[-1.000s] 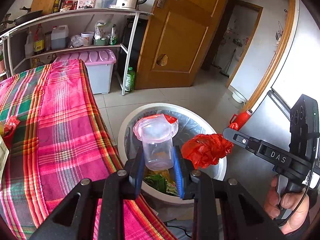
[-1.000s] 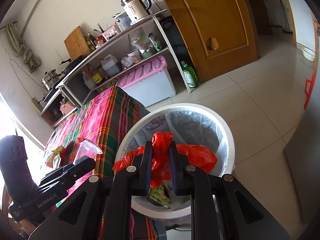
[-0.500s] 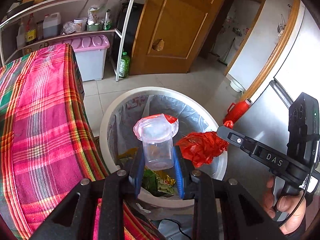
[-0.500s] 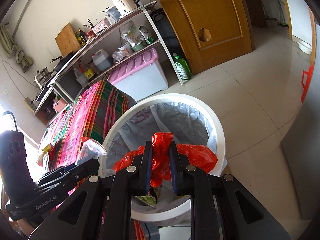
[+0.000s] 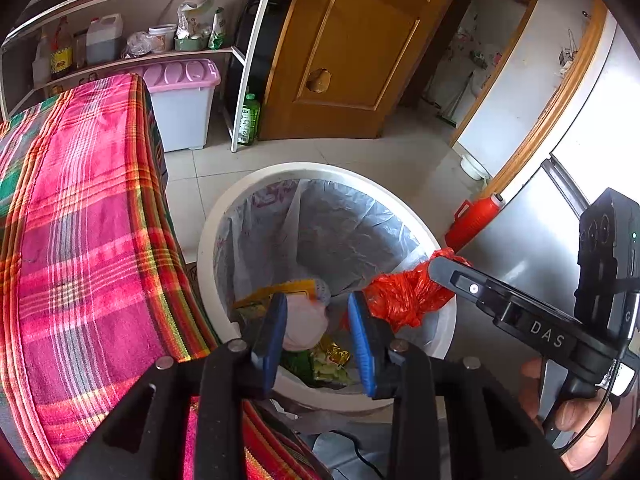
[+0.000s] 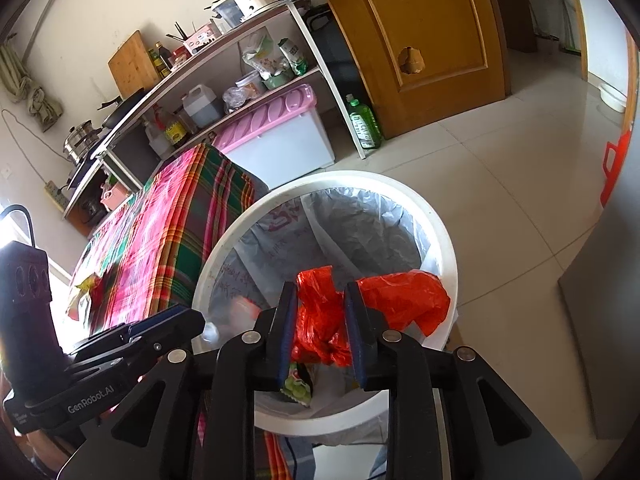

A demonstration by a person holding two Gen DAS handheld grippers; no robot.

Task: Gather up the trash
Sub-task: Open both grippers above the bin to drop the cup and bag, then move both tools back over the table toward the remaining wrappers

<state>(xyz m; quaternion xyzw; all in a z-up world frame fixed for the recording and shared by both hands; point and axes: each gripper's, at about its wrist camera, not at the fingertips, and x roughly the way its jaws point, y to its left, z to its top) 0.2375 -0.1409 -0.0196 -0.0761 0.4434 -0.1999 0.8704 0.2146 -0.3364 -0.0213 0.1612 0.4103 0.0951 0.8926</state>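
Note:
A white trash bin (image 5: 208, 248) with a grey liner stands on the floor beside the table; it also shows in the right wrist view (image 6: 444, 240). My left gripper (image 5: 318, 336) is open over the bin. The clear plastic cup (image 5: 304, 320) is below its fingers, blurred, inside the bin; it shows faintly in the right wrist view (image 6: 240, 308). My right gripper (image 6: 320, 328) is over the bin's near rim, its pads apart, with a crumpled red plastic bag (image 6: 400, 300) between them. The red bag shows in the left wrist view (image 5: 400, 296) at the bin's right rim.
A table with a pink plaid cloth (image 5: 72, 220) lies left of the bin. Wrappers (image 5: 320, 360) lie in the bin. A shelf rack (image 5: 244, 64), a pink-lidded box (image 5: 180, 100), a green bottle (image 5: 249, 120), a wooden door (image 5: 352, 52) and a red thermos (image 5: 472, 220) stand around.
My left gripper has opened and the plastic cup has dropped out of it into the bin. My right gripper's pads have widened around the red bag. Both grippers moved closer over the bin.

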